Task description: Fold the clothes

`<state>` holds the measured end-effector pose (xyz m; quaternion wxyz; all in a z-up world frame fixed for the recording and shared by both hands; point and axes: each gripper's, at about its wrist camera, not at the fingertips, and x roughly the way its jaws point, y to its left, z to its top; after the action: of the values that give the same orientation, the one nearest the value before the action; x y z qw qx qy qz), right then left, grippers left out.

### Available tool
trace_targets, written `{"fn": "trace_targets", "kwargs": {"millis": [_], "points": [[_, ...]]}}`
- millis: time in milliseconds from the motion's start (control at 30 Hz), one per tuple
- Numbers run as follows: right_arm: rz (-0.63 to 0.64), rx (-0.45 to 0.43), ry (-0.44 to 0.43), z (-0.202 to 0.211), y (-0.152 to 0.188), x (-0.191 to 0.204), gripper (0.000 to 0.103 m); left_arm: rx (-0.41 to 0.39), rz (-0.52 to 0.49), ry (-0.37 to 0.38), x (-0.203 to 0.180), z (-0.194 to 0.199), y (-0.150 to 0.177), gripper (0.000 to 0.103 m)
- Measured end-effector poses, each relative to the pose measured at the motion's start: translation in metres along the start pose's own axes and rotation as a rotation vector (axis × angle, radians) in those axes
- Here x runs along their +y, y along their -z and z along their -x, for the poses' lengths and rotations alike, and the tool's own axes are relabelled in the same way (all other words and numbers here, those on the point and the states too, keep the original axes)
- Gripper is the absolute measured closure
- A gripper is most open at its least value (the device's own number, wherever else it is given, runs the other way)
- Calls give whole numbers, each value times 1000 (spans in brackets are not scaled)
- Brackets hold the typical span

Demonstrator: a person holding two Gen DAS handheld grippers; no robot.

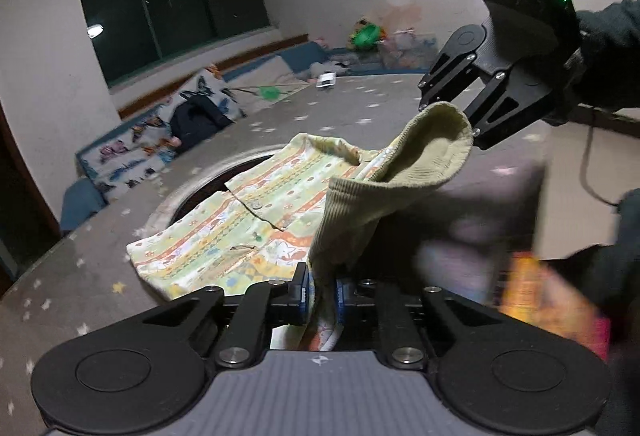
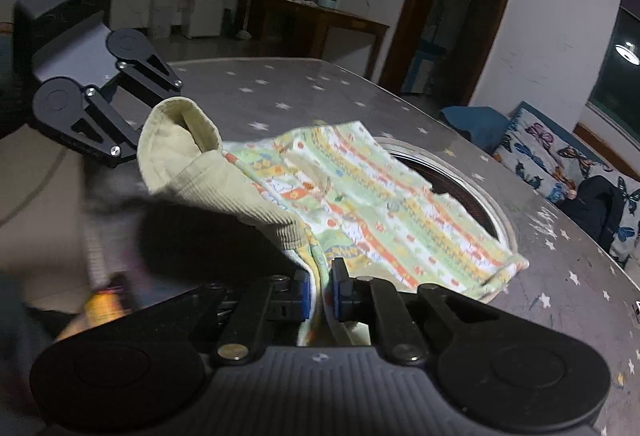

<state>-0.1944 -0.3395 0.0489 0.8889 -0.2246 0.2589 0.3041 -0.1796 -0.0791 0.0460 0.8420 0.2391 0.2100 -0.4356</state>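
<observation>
A small patterned garment (image 1: 224,232) in green, orange and yellow, with a ribbed olive waistband (image 1: 360,196), lies partly on the grey star-print table (image 1: 80,276). My left gripper (image 1: 320,296) is shut on one end of the waistband. My right gripper (image 1: 448,112) shows in the left wrist view, shut on the waistband's other end. In the right wrist view the right gripper (image 2: 322,292) pinches the garment (image 2: 380,204), and the left gripper (image 2: 136,140) holds the raised waistband (image 2: 188,156). The waistband end is lifted; the far part rests on the table.
A round dark recess with a metal rim (image 2: 480,192) is set in the table (image 2: 280,92) under the garment. A butterfly-print cushion (image 1: 168,140) and a dark bag (image 1: 196,120) lie beyond. A wooden table (image 2: 328,20) and doorway stand behind.
</observation>
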Motion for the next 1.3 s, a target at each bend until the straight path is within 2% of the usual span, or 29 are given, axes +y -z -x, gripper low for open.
{"fn": "trace_targets", "kwargs": {"millis": [167, 333, 467, 667, 900, 967, 1000, 1067, 1133, 1167, 1300], "points": [[15, 4, -79, 48, -1, 29, 94, 32, 41, 61, -17, 40, -11, 89], [-2, 6, -73, 56, -19, 18, 94, 4, 21, 15, 6, 29, -37, 89], [-60, 3, -34, 31, -39, -22, 95, -16, 4, -41, 37, -6, -56, 90], [-144, 36, -17, -26, -57, -86, 95, 22, 82, -79, 94, -77, -73, 91], [-263, 76, 15, -93, -44, -120, 93, 101, 238, -111, 125, -143, -50, 91], [-301, 83, 31, -106, -36, -125, 82, 127, 249, -140, 130, -151, -44, 87], [-322, 83, 51, -111, -30, -127, 80, 130, 253, -152, 132, -152, -43, 87], [-356, 78, 75, -112, -23, -131, 65, 128, 261, -172, 133, -156, -41, 86], [-401, 69, 98, -107, -15, -137, 61, 110, 270, -210, 135, -149, -42, 63], [-425, 65, 105, -103, -11, -140, 56, 100, 275, -229, 135, -145, -42, 61], [-480, 8, 173, -74, -1, -146, 56, 55, 324, -286, 145, -125, -45, 60]]}}
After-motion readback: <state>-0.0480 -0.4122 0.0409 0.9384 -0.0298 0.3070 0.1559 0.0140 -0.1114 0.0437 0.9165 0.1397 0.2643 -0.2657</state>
